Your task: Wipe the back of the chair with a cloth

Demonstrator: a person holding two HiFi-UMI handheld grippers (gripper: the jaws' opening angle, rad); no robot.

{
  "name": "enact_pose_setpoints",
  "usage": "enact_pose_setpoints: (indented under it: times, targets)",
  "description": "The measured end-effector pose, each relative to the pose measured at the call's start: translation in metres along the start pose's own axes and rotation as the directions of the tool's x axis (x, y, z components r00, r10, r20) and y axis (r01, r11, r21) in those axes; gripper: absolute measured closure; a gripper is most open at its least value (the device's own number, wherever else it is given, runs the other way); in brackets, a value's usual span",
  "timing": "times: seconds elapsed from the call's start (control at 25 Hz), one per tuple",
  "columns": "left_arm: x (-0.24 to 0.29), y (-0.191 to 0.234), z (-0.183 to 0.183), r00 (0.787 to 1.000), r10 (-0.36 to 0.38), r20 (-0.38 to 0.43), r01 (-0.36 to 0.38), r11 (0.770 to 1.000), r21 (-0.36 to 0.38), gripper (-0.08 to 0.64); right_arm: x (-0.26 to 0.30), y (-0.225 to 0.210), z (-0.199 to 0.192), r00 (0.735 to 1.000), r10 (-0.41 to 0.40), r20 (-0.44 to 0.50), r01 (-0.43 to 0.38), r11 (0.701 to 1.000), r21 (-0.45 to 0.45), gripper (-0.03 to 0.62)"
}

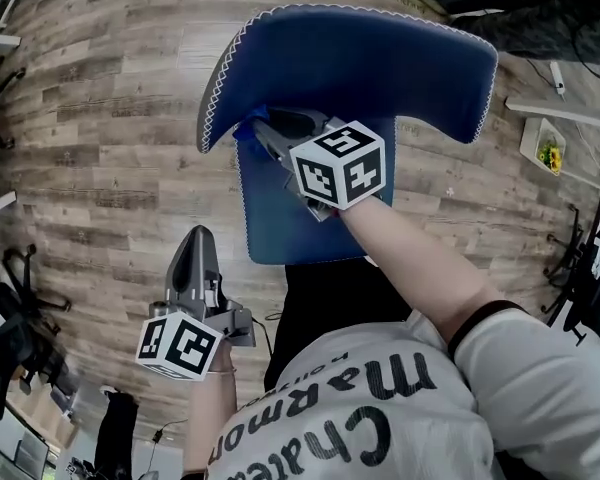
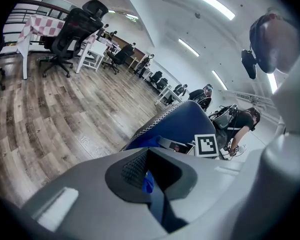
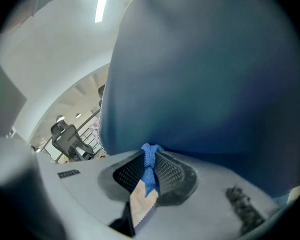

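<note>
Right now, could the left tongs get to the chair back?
Probably yes. The left tongs hang clear of the chair back, with only floor between. The right tongs, shut on the cloth, sit at its left edge, so aim wide of them.

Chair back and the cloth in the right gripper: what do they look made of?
Chair back: blue upholstery fabric with a matte finish and pale zigzag stitching along its edge; probably padded. Cloth: blue textile with a nubbly, towel-like weave, possibly microfibre. It bunches softly where the right gripper pinches it.
</note>
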State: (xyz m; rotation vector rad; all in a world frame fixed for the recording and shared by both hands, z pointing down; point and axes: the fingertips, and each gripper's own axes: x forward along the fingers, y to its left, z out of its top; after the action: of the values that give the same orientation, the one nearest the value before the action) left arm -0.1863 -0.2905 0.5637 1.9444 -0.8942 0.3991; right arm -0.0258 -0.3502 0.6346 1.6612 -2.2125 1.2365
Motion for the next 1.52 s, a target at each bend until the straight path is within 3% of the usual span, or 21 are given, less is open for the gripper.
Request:
enact_pose_setpoints:
  times: [0.2,0.36,0.6,0.76,0.92,1.04,1.2,1.52]
  targets:
    - [0.015,-0.014,-0.014,0.998,-0.030,-0.056,0.031,0.999,0.019,0.552,-0.021,-0.040,-0.008,0.993,-0.117,0.025,0.114,0.989,0.090,0.523]
    - [0.026,-0.029,-0.020,0.994,-0.063,-0.086,0.067,0.997,0.042,0.552,-0.047,-0.075,-0.013,0.976,-0.212,0.057,0.197,0.959,0.202,0.523]
    - [0.036,-0.061,-0.034,0.988,-0.109,-0.113,0.117,0.991,0.069,0.552,-0.100,-0.122,-0.019,0.938,-0.335,0.083,0.302,0.913,0.276,0.522]
    - [0.038,-0.082,-0.044,0.983,-0.133,-0.129,0.145,0.986,0.087,0.552,-0.141,-0.149,-0.020,0.901,-0.421,0.105,0.365,0.867,0.339,0.522]
    - [0.037,-0.101,-0.053,0.980,-0.147,-0.137,0.163,0.981,0.107,0.552,-0.186,-0.177,-0.030,0.853,-0.511,0.104,0.424,0.795,0.433,0.522]
    - [0.033,-0.114,-0.060,0.979,-0.153,-0.136,0.170,0.978,0.121,0.552,-0.218,-0.194,-0.035,0.826,-0.553,0.113,0.436,0.752,0.494,0.523]
    - [0.024,-0.128,-0.072,0.978,-0.160,-0.136,0.178,0.974,0.137,0.552,-0.252,-0.204,-0.043,0.800,-0.587,0.125,0.447,0.721,0.530,0.523]
    - [0.009,-0.154,-0.095,0.975,-0.187,-0.118,0.203,0.968,0.144,0.552,-0.296,-0.203,-0.059,0.781,-0.607,0.149,0.440,0.704,0.557,0.522]
